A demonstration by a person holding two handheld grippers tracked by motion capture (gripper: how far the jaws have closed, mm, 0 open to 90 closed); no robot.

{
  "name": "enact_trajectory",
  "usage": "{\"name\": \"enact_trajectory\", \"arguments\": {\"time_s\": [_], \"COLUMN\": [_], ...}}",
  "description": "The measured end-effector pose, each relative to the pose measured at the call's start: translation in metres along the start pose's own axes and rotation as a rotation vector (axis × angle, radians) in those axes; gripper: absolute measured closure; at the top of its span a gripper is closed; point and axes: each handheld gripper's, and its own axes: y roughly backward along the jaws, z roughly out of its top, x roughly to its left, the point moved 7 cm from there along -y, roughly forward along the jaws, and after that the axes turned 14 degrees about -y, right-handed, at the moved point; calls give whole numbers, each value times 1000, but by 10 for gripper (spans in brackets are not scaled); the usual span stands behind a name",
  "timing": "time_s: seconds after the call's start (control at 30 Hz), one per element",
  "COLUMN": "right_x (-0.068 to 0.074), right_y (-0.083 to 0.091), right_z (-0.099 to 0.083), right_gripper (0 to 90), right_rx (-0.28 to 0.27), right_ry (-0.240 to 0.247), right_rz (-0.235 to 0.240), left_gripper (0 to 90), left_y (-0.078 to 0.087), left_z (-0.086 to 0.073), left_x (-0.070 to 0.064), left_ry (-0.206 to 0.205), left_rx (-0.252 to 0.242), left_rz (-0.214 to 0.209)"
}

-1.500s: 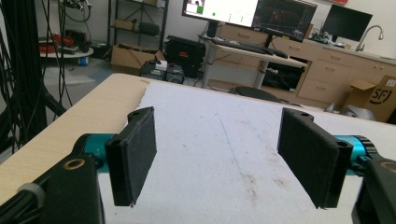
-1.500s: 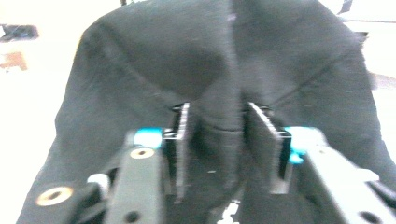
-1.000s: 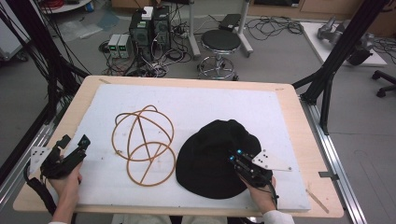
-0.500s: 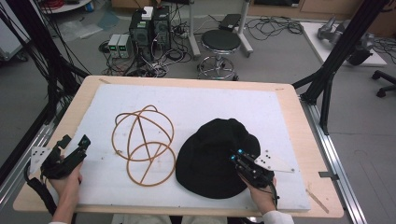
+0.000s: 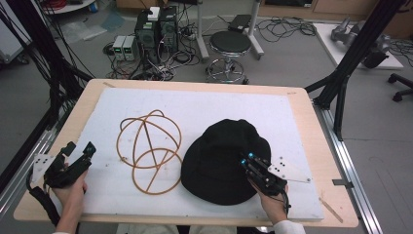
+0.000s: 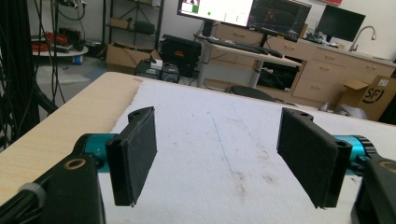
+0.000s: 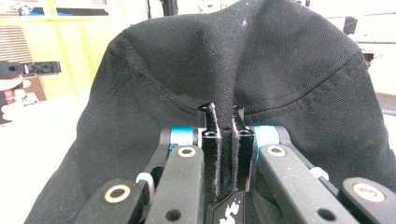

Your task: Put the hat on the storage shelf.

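A white mat (image 5: 204, 107) covers the desk (image 5: 311, 126). The right gripper (image 7: 223, 122) pinches the hat (image 5: 219, 156); the left gripper (image 6: 217, 158) gapes beside a wire frame (image 5: 148, 148).

Black hat (image 5: 221, 161), lower centre of high view; twill weave with faint lint specks in right gripper view
Tan-brown wire frame (image 5: 150, 148) left of centre
White mat (image 5: 195, 105) with grey scuffs, on pale wood table (image 5: 304, 117)
Black right gripper (image 7: 223, 122), teal collars, grey plate
Black left gripper (image 6: 219, 154), teal collars, lower left of high view
Grey floor (image 5: 302, 53), black stool (image 5: 230, 44) at top
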Motion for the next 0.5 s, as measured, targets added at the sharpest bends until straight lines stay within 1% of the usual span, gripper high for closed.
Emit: {"name": "enact_trajectory", "arguments": {"time_s": [0.13,0.17,0.27,0.33,0.37,0.43,0.5], "right_x": [2,3,4,6,8,9,12], "right_y": [-1,-3,-3,-2,-1,0,4], "right_z": [5,8,11,18,20,23,33], "right_gripper": [863,863,862,863,863,863,863], "right_rx": [-11,-24,-31,-51,-56,-65,-94], "right_ry": [3,-2,-8,4,2,9,12], "right_rz": [15,36,49,65,70,71,84], "left_gripper": [287,287,287,287,287,287,287], "left_y": [-1,-1,0,0,1,1,1], "left_z": [0,-1,-1,-1,-1,-1,-2], "left_x": [-2,-2,-1,-1,-1,-1,-2], "left_ry": [-4,-3,-4,-3,-3,-2,-4], "left_rx": [2,3,3,3,4,3,7], "left_rz": [-6,-5,-4,-3,-3,-2,-6]}}
